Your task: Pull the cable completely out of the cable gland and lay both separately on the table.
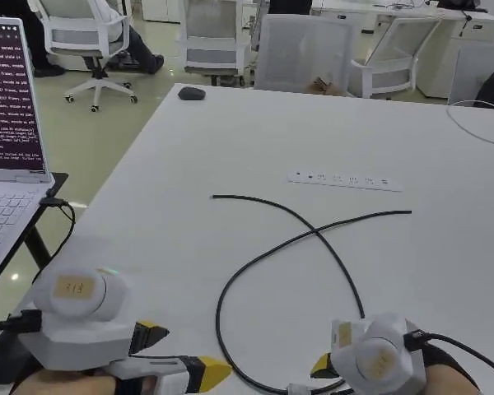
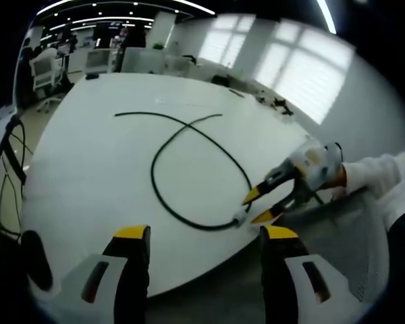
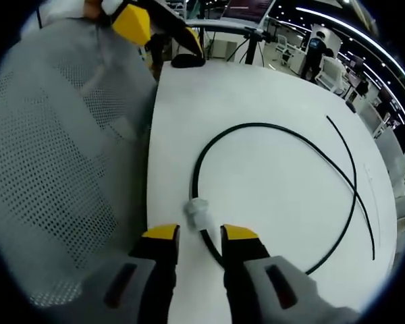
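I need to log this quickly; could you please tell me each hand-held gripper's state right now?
Left hand-held gripper: open, empty.
Right hand-held gripper: open, straddling the black cable beside the cable gland, not gripping.

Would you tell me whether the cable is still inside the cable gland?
Still in: the black cable runs through the white cable gland, emerging on both sides.

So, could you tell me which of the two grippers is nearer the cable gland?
The right gripper: its open jaws sit just short of the gland on the cable, while the left gripper hangs well back.
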Demonstrator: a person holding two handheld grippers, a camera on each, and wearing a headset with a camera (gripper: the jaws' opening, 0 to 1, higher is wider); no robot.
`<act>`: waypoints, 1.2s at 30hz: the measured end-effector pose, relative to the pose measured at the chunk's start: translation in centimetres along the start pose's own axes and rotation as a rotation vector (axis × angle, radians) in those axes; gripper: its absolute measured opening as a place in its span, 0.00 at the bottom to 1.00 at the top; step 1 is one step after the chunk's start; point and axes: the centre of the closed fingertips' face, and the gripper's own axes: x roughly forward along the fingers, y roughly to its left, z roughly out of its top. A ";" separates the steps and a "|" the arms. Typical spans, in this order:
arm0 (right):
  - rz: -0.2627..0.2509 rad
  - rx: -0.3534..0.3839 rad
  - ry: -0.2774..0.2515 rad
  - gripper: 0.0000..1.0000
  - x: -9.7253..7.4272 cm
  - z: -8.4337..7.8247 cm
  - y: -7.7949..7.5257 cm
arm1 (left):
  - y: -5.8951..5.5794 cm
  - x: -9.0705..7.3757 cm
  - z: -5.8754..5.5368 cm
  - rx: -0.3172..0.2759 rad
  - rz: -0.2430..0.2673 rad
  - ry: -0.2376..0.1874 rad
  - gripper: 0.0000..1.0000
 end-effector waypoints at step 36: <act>-0.104 -0.100 -0.220 0.11 -8.0 6.7 -1.4 | -4.0 -0.5 4.1 0.230 -0.116 -0.181 0.51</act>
